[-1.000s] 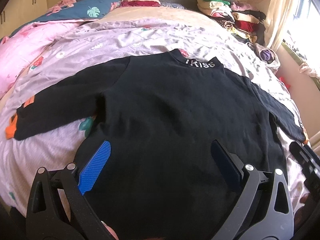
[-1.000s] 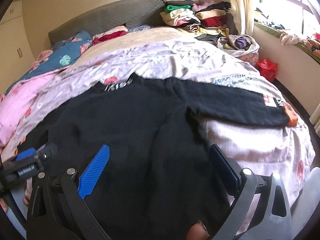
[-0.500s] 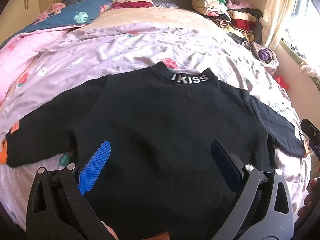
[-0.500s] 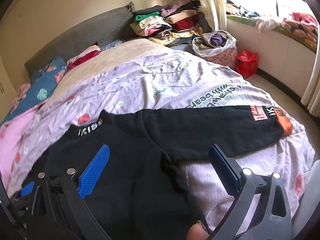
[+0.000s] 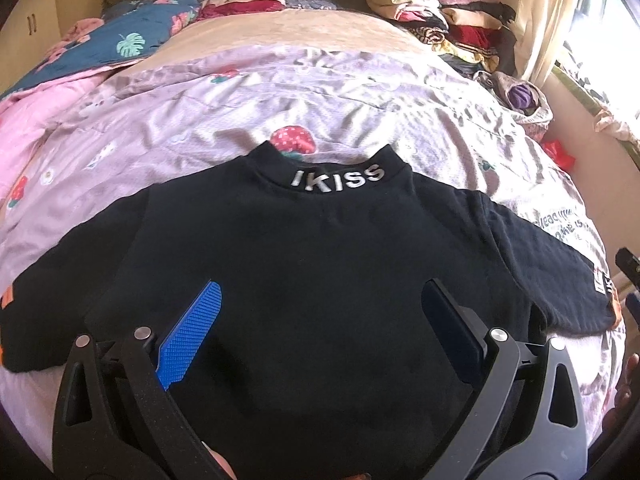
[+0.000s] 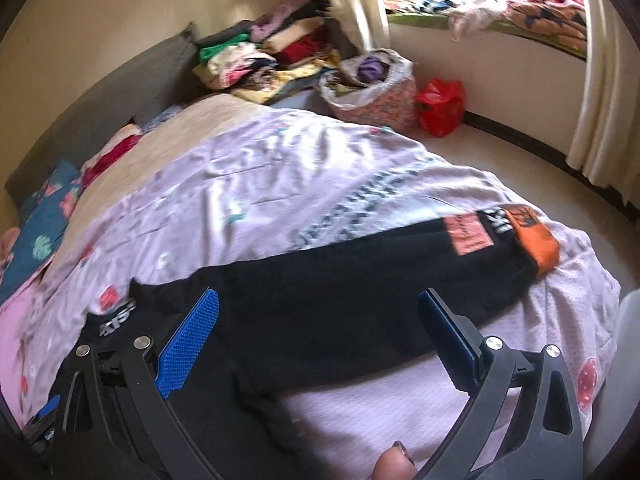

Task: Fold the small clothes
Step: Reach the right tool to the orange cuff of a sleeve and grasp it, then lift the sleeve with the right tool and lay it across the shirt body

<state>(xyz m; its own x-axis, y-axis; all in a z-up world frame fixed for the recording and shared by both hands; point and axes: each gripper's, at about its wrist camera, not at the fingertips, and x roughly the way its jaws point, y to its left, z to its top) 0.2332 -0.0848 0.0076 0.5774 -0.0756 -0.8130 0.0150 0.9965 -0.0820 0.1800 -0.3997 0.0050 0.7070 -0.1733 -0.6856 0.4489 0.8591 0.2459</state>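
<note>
black knit, a small sweater (image 5: pixel 320 280) lies flat on the lilac quilt (image 5: pixel 240 112) of the bed, neck away from the cameras, with "ikiss" in silver across the collar (image 5: pixel 338 179). both sleeves are spread out to the sides. the right sleeve (image 6: pixel 380 264) runs toward the bed's edge and ends in an orange cuff (image 6: pixel 538 240), with a pink patch (image 6: pixel 466 234) just inside it. in the left wrist view the left sleeve (image 5: pixel 60 292) reaches the frame's edge, with a bit of orange at its end.

the left tool (image 5: pixel 320 340) hangs over the sweater's lower body, jaws wide, nothing between them; whether its tips touch the cloth i cannot tell. the right tool (image 6: pixel 318 344) is over the right armpit and the sleeve's near part, jaws wide too and empty. a fingertip (image 6: pixel 394 462) shows at the bottom of the right wrist view, which is blurred.

farther off, a pile of folded clothes (image 5: pixel 440 20) sits at the head of the bed by the curtain (image 5: pixel 548 12). a blue floral pillow (image 5: pixel 120 40) lies at the other side. on the floor by the window are a bag of clothes (image 6: pixel 372 88) and, just beside it, a red bag (image 6: pixel 440 106).
</note>
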